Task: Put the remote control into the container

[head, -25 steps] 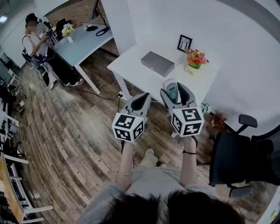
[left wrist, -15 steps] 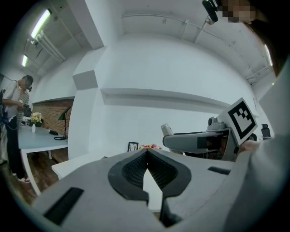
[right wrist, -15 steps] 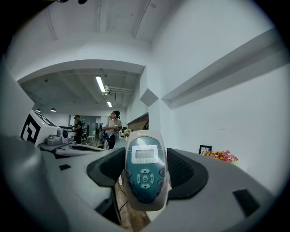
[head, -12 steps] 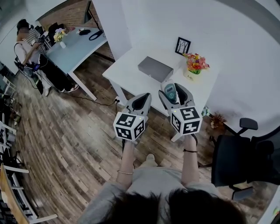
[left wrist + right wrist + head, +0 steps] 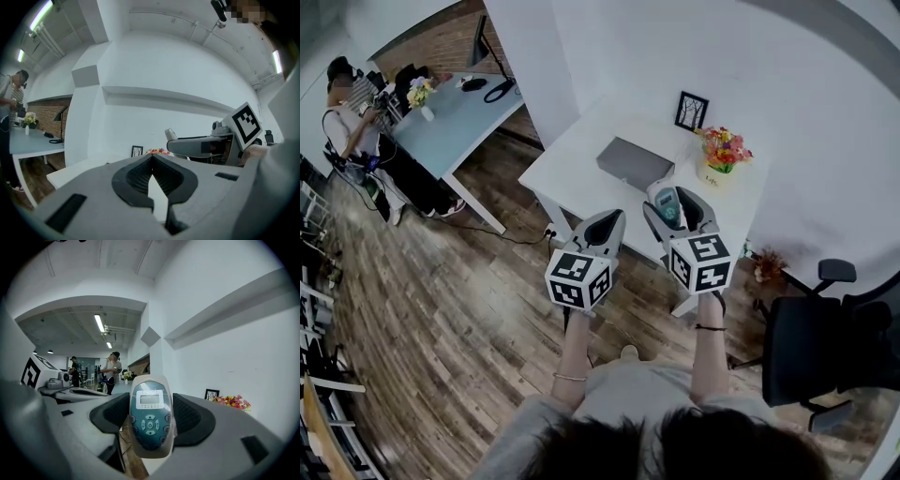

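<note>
Right tool (image 5: 677, 201) clamped on remote control (image 5: 667, 200), pads against its two long sides; screen and buttons face camera in right gripper view. Remote held in air on person's side of grey container (image 5: 635, 161), apart from it. Container lies on white surface (image 5: 581, 159). Left tool (image 5: 607, 223): jaws together, nothing between; also on person's side of container.

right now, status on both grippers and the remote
Left gripper shut, empty. Right gripper shut on remote control, in the air. Grey container on table ahead, nothing in between.
</note>
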Tool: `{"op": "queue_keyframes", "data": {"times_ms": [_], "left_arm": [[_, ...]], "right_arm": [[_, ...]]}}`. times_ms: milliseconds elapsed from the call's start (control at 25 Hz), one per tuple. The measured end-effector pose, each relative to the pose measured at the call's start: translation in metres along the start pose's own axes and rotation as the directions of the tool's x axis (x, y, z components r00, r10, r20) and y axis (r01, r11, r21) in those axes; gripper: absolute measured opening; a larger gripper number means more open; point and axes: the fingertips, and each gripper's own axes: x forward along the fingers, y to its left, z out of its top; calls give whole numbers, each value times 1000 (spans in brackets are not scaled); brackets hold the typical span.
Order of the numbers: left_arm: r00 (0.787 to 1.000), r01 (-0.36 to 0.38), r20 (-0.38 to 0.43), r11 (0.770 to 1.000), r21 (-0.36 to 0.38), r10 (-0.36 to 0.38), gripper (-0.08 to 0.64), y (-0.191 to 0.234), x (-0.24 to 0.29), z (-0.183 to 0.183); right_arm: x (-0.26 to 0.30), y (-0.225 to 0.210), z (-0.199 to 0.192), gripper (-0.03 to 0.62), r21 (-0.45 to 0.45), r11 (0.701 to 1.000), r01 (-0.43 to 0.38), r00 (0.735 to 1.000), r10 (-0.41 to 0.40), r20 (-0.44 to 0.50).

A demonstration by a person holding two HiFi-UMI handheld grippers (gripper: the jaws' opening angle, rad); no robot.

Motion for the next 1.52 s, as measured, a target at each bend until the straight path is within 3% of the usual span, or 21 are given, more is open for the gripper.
{"op": "queue_keyframes", "data": {"times_ms": [640, 1520], "left_arm": [[1000, 22, -7, 1000, -14, -22, 3, 55, 20, -5], [999, 8, -39, 999, -49, -10, 3, 122, 146, -8]], "right_arm": [[56, -15, -7, 285, 17, 999, 35, 999, -35, -8], [168, -95, -23, 285, 7, 999, -44, 995, 45, -91]]}}
